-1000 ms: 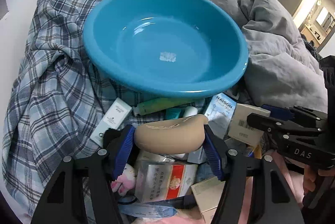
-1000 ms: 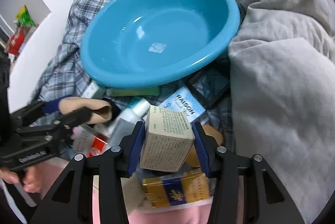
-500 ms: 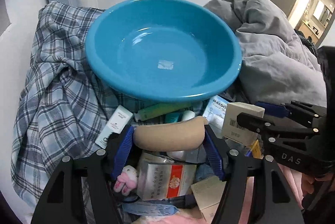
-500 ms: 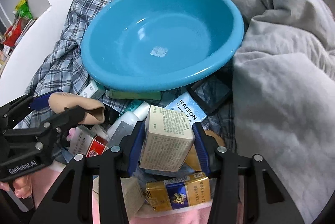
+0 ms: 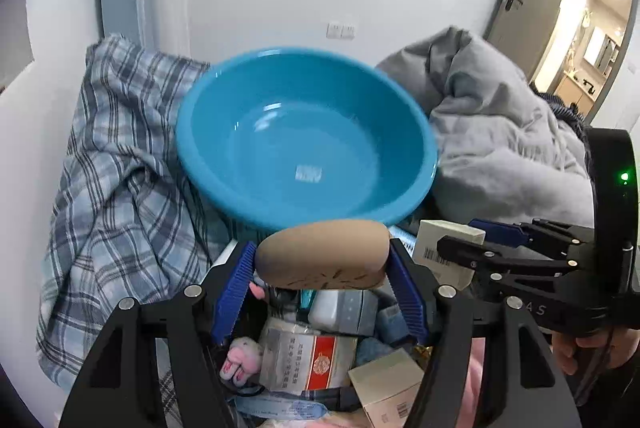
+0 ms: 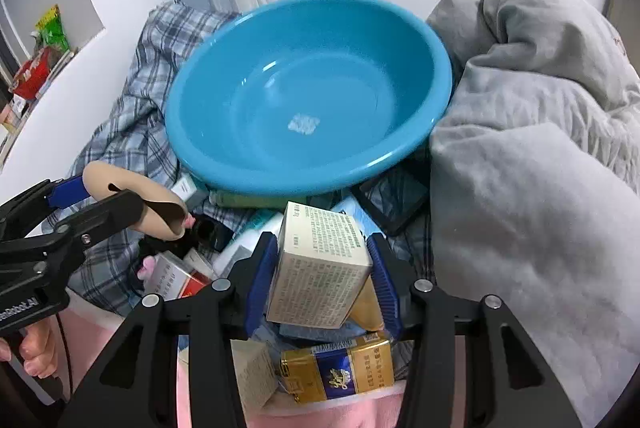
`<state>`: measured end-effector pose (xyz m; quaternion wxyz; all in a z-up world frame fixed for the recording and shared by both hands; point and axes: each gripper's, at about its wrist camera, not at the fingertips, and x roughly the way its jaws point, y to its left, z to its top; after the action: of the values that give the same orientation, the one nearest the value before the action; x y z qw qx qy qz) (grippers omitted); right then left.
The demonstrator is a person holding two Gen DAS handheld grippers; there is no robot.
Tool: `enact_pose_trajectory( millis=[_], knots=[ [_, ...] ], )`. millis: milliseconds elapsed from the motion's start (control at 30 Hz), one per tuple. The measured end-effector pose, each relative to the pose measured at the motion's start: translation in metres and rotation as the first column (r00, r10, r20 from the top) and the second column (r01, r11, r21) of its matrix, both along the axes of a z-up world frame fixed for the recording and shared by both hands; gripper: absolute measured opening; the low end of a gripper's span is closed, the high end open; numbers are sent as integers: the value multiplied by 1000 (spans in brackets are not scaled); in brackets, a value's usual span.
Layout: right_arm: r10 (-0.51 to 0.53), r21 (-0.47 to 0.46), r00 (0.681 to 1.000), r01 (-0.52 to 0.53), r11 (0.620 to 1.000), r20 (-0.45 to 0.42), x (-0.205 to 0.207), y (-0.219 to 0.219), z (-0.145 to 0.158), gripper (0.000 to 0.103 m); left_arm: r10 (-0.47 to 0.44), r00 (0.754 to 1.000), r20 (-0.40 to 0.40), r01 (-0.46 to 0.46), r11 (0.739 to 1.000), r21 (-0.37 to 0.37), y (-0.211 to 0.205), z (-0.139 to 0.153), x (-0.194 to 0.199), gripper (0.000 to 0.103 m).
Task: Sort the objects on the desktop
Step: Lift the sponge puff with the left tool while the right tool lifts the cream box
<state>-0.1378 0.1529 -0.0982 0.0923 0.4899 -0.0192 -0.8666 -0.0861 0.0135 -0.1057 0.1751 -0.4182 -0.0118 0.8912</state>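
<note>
Sitting tilted on a plaid cloth point(image 6: 120, 132): big empty blue basin point(image 6: 308, 96). Hanging in front of its near rim: tan pad point(image 5: 324, 254), possibly foam, and printed cream box point(image 6: 320, 264). Lying jumbled below: gold pack point(image 6: 340, 368), red-and-silver box point(image 5: 308, 360).

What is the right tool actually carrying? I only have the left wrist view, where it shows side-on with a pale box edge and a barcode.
Observer: The right tool is shut on a cream cardboard box, gripped by its two sides. The top and front faces are covered in dense small print.
Operator: Is anything lying directly below that box?
Observer: Yes, a gold and blue rectangular pack lies in the clutter underneath, nearer the camera than the held box.
</note>
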Motion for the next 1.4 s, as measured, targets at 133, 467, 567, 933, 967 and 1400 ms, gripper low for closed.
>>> enact_pose_trajectory(
  millis=[133,467,567,933,967,1400],
  knots=[
    [-2,-9,999,2,1000,-47,4,0,10,45,-1,999,-45,2,1000,31,-1,8,4,67],
    [-20,-30,997,18,999,-79,6,6,19,45,32,997,-76,-26,996,81,-8,16,6,65],
    [-33,-40,995,29,999,-99,6,9,22,45,71,989,-132,-60,994,88,-13,23,10,65],
    [-67,-20,911,64,998,-408,31,0,59,45,144,922,-359,-115,988,101,-19,48,34,65],
    [-66,-13,894,67,998,-442,35,-2,64,45,151,909,-388,-120,988,102,-19,51,38,65],
    [-72,8,589,132,991,-805,96,-17,108,45,215,709,-672,-176,976,127,-17,82,92,65]
  ],
)
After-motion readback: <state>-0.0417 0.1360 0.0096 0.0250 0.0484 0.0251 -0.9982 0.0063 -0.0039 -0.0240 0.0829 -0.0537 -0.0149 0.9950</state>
